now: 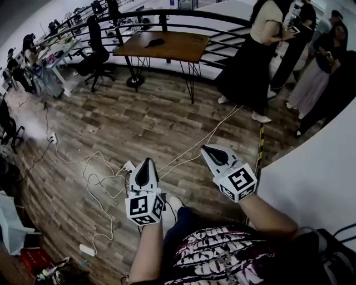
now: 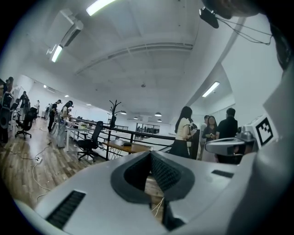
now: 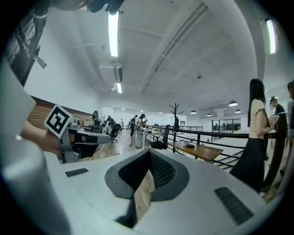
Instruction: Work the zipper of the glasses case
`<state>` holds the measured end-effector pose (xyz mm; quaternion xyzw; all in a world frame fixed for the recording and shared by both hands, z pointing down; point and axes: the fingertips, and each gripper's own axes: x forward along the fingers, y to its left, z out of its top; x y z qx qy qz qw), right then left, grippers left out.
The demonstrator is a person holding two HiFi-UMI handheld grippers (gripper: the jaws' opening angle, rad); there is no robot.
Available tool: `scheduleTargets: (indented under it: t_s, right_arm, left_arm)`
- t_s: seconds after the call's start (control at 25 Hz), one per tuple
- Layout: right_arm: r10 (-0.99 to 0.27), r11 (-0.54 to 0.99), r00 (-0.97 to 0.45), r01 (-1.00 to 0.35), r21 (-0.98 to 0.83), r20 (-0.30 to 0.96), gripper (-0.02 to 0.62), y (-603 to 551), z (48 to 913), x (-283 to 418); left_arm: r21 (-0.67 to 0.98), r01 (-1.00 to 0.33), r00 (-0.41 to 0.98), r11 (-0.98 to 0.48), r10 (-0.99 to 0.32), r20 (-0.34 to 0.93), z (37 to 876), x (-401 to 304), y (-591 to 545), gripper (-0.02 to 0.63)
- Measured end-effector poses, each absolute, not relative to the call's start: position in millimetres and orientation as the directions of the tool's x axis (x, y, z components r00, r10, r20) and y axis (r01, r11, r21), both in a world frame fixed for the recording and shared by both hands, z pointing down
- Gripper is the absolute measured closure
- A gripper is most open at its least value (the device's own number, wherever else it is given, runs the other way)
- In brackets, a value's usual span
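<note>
Open-plan office, wood-plank floor [image 1: 139, 117], black railing [image 1: 167, 14] along the far side, strip lights overhead.

Left gripper [image 1: 147, 161]: jaws fully together, nothing between them; its own view shows the dark pads meeting with only floor behind. Held out over the floor, pointing about level. Marker cube [image 1: 144, 207] sits at the rear, just ahead of the forearm.

Right gripper [image 1: 207, 148]: jaws likewise closed, empty. Held beside the left one, apart from it, angled a little toward the left in the head view. Each gripper shows at the edge of the other's view.

Below both: white cables [image 1: 100, 167] looping across the floor, and a power strip [image 1: 129, 165] just left of the left gripper's tip. White surface [image 1: 317, 167] to the right of the right arm.

Farther out: wooden table [image 1: 183, 47] on thin black legs by the railing. Small dark oblong on its top, probably the glasses case [image 1: 156, 42], too far to confirm; well apart from both grippers. Black office chair [image 1: 94, 55] left of the table. Several people [image 1: 261, 55] stand to its right.
</note>
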<state>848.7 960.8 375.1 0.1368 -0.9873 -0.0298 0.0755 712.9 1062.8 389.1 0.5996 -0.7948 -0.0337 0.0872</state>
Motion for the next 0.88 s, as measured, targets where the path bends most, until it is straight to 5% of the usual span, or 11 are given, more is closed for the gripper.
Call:
scheduleTargets:
  t_s: [0.36,0.88]
  right_arm:
    - [-0.316,0.949,-0.937,-0.309,0.064,0.151,0.597,906,365,718]
    - [-0.418,0.908,-0.898,-0.419,0.028,0.133,0.597,782,376,619]
  left_arm:
    - [0.142,-0.979,-0.134,0.144,-0.988,0.072,368,598,969,0.601]
    - [0.168,-0.96,-0.201,0.222,-0.97,0.135,394,463,881,0.601]
